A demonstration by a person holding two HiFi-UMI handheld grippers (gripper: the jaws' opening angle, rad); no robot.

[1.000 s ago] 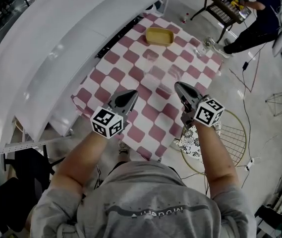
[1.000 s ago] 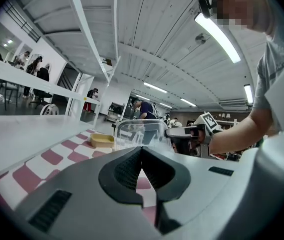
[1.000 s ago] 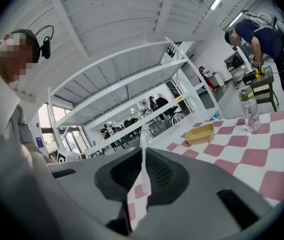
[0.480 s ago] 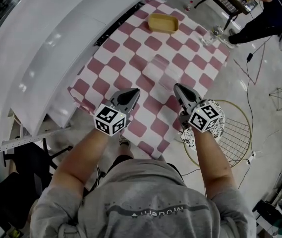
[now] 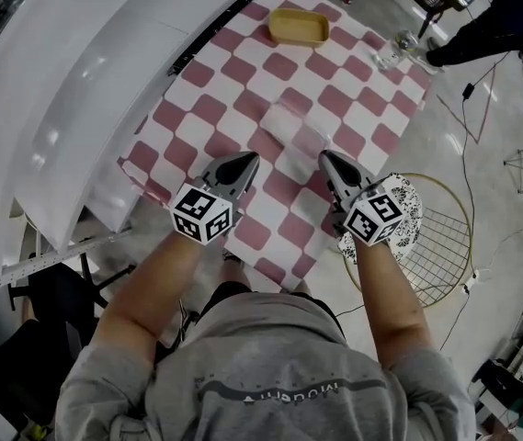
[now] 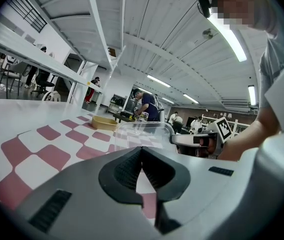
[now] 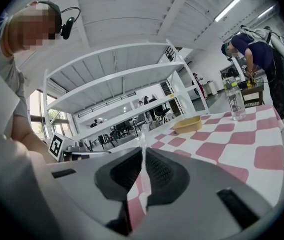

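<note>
- Closed down to a thin slit on a clear sliver: right gripper [image 7: 142, 151]. By the look of it, pinching one wall of the clear box [image 5: 290, 134], seen edge-on.
- Shut tip to tip with nothing between: left gripper [image 6: 142, 150]. Only the checked cloth [image 5: 243, 67] visible through the gap below the pads.
- Clear box in the middle of the red-and-white cloth, between the two grippers. Touching the right one at its near right corner, just beside the left one but apart from it.
- Impossible to tell whether resting on the cloth or lifted a little.
- Further along the cloth: yellow tray [image 5: 300, 28] near the far edge and bottle [image 7: 234, 101] at the far right corner, both well apart from the box.
- Around: white shelf [image 5: 86, 90] on the left, round wire basket [image 5: 440, 260] on the floor at the right, person in dark clothes [image 7: 254, 54] beyond the far end.
- Judged step: one-sided hold on the box, with the left gripper idle alongside.
- Probably needed for a next move: opening the left jaws before any grip on the opposite wall. Also a gentle squeeze, thin plastic being likely to bend or slip, and keeping the box level.
</note>
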